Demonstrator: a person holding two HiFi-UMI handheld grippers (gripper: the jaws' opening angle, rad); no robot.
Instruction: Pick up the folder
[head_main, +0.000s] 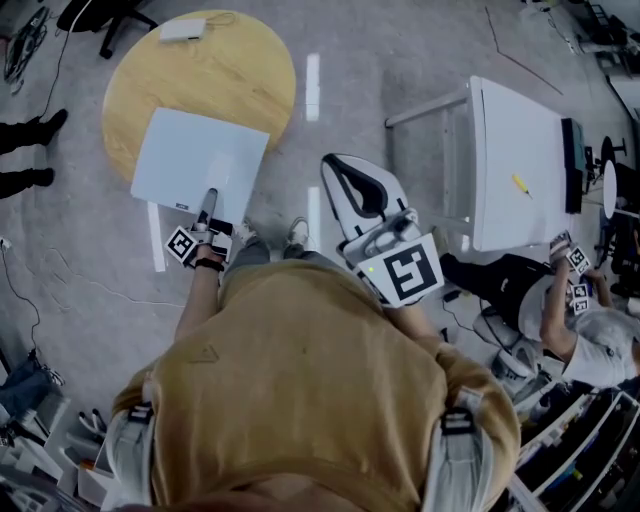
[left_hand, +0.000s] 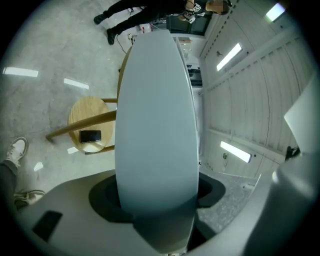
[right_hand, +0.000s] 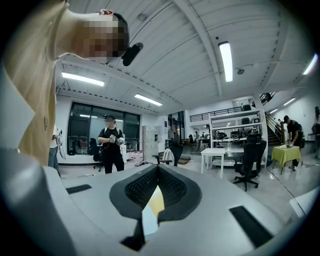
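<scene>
Seen from my head view, the left gripper is clamped on the near edge of the pale folder, which lies out over the rim of the round wooden table. In my left gripper view the folder fills the space between the jaws, which press on its lower edge. My right gripper is held level, well apart from the table, and in its own view the jaws meet at the tips with nothing between them.
</scene>
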